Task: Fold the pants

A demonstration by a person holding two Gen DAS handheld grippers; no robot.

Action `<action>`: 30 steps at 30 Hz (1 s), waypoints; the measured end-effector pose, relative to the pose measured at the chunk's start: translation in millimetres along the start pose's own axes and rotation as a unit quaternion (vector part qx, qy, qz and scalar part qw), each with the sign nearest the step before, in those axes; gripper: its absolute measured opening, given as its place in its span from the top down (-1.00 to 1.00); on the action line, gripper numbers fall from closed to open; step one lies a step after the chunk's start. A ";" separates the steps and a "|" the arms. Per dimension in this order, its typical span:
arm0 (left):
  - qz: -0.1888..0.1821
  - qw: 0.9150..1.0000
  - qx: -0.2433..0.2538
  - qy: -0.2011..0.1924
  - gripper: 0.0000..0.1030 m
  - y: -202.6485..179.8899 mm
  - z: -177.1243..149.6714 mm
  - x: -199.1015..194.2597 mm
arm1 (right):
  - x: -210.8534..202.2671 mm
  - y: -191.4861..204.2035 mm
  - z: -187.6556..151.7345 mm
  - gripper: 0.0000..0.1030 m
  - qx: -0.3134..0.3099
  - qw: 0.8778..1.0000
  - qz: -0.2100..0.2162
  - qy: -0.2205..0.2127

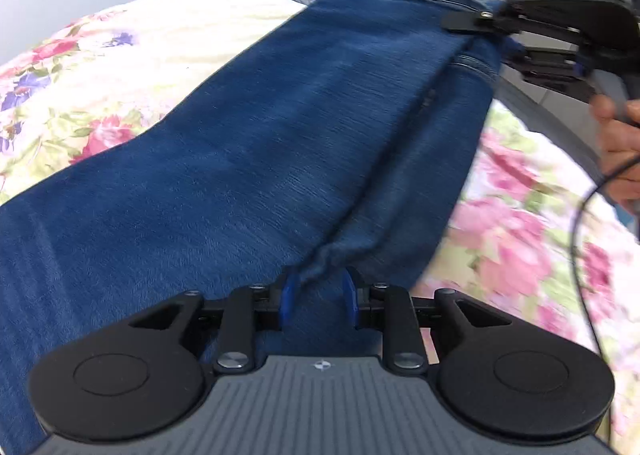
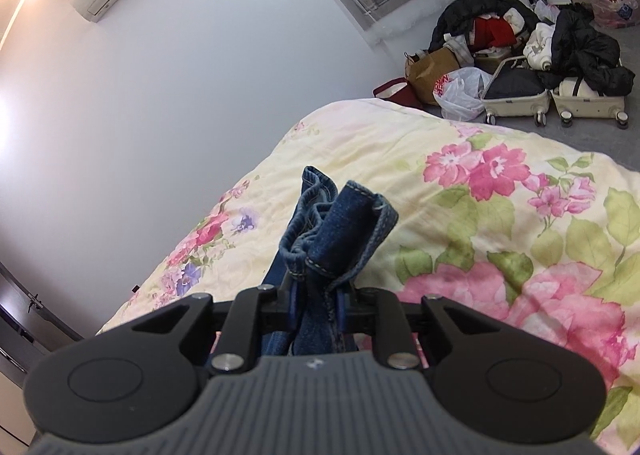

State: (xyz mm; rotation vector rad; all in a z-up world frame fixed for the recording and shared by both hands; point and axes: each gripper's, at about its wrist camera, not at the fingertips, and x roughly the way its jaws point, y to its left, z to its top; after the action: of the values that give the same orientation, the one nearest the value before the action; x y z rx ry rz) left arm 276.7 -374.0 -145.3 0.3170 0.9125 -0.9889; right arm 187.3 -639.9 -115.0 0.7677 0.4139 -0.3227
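Blue denim pants [image 1: 256,143] stretch away from my left gripper across the floral bedspread [image 1: 100,67], held taut and a little raised. My left gripper [image 1: 318,299] is shut on a bunched edge of the pants between its blue fingers [image 1: 289,301]. My right gripper shows at the far end in the left wrist view [image 1: 500,21], clamped on the pants' far edge. In the right wrist view my right gripper [image 2: 316,309] is shut on a bunch of hemmed denim [image 2: 336,231] that sticks up past the jaws.
The floral bedspread [image 2: 480,191] covers the bed under both grippers. On the floor beyond the bed lie open suitcases [image 2: 516,95], bags and a pile of clothes [image 2: 520,23]. A white wall is to the left. A black cable [image 1: 580,223] hangs by the hand [image 1: 620,135].
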 end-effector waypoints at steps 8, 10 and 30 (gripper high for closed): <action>0.103 0.994 -0.020 -0.033 0.44 62.3 -17.0 -87.7 | -19.4 75.8 -9.5 0.76 -0.084 0.996 0.005 -0.020; 0.130 0.990 -0.039 -0.040 0.44 85.7 -26.1 -113.4 | -22.7 101.4 -16.5 0.76 -0.112 0.993 0.012 -0.023; 0.214 0.970 -0.116 -0.025 0.43 193.1 -104.6 -208.6 | 74.6 263.3 -254.9 0.76 -0.318 0.923 0.054 0.209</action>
State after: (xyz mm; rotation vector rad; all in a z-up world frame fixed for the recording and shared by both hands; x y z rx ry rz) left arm 334.3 -84.8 -76.0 0.2732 0.8576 -0.4844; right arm 302.9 -286.7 -157.0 0.2088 0.8254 0.0932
